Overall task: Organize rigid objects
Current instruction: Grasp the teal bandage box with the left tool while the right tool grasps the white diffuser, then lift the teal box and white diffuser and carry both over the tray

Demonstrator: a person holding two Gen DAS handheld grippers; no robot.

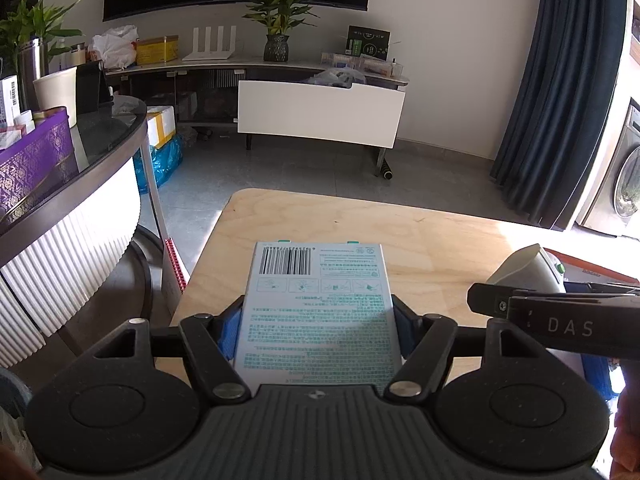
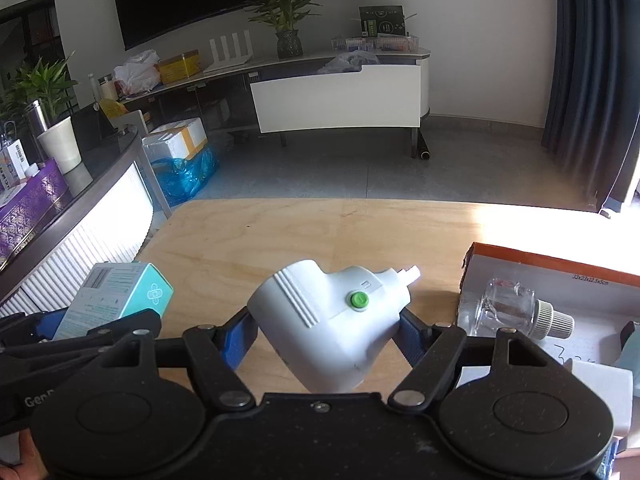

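Two grippers each held something above the wooden table (image 2: pixel 280 240). The left gripper (image 1: pixel 318 316) clamped a pale teal box (image 1: pixel 318 312) between its blue pads; only the left view showed its back panel with a barcode and dense small print, too fine to read. The right gripper (image 2: pixel 326 330) gripped a white plastic device (image 2: pixel 328 316) with a green button. Only the right view showed the orange-rimmed cardboard box (image 2: pixel 552 260) marked "33x23x12.5x5cm", perhaps misread, holding a clear bottle (image 2: pixel 512 306). "DAS" was printed on the right gripper's side in the left view.
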